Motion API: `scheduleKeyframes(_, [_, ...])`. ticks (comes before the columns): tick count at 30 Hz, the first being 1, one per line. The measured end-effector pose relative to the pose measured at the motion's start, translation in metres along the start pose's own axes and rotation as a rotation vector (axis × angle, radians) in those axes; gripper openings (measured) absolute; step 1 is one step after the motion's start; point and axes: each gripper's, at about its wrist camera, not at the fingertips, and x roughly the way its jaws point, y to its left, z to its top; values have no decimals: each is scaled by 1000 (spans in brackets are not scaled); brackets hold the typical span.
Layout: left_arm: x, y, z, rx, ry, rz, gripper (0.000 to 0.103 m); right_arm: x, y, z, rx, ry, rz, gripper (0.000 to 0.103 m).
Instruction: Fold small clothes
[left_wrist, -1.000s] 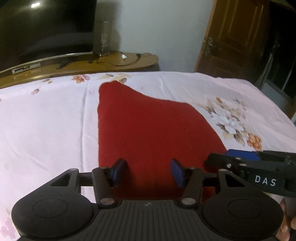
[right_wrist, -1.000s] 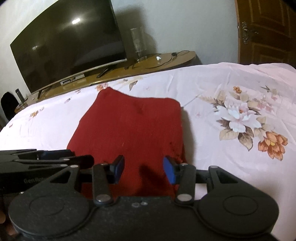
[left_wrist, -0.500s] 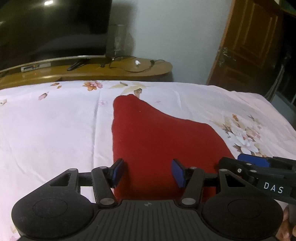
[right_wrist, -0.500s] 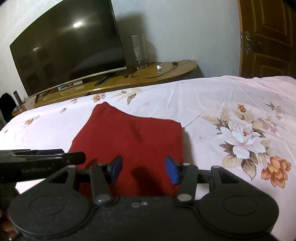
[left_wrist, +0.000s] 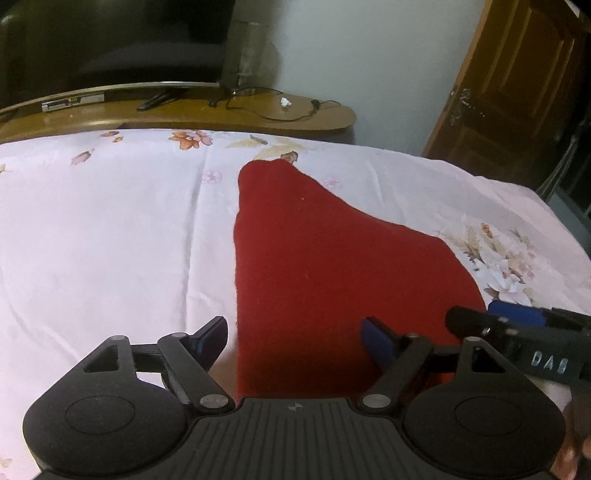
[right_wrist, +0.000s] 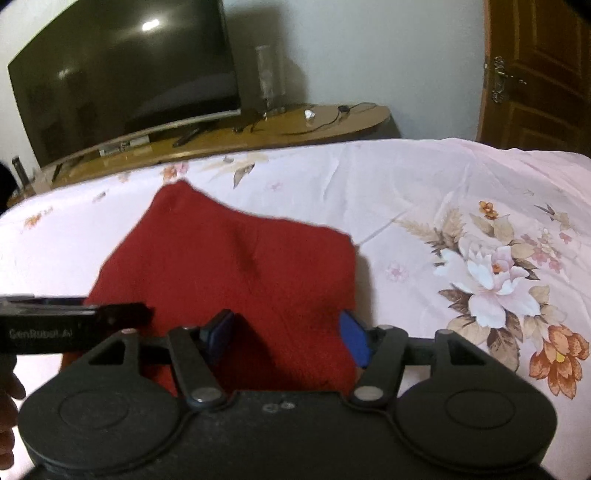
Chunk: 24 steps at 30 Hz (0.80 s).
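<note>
Left wrist view shows our left gripper (left_wrist: 295, 338) spread wide over the red garment's (left_wrist: 325, 266) near edge on the floral bedsheet (left_wrist: 110, 229); our right gripper (right_wrist: 286, 336) likewise released. We should pinch both near corners evenly.

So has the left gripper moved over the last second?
Yes. In the left wrist view the red cloth sits further right between the open tongs of the left gripper, and the TV stand shows lower: it shifted left and tilted up.
</note>
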Motion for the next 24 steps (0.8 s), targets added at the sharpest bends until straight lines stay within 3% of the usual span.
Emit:
scheduleKeyframes(3, [0, 10, 1, -31, 20, -34, 79, -3, -10, 3, 29, 4, 10, 76])
scheduleKeyframes(14, [23, 16, -6, -136, 71, -114, 79, 18, -32, -5, 125, 105, 76, 80])
scheduleKeyframes(19, [28, 14, -8, -165, 86, -139, 79, 24, -40, -6, 166, 127, 92, 88])
scheduleKeyframes(24, [32, 13, -10, -169, 84, -153, 79, 32, -49, -10, 233, 149, 148, 86])
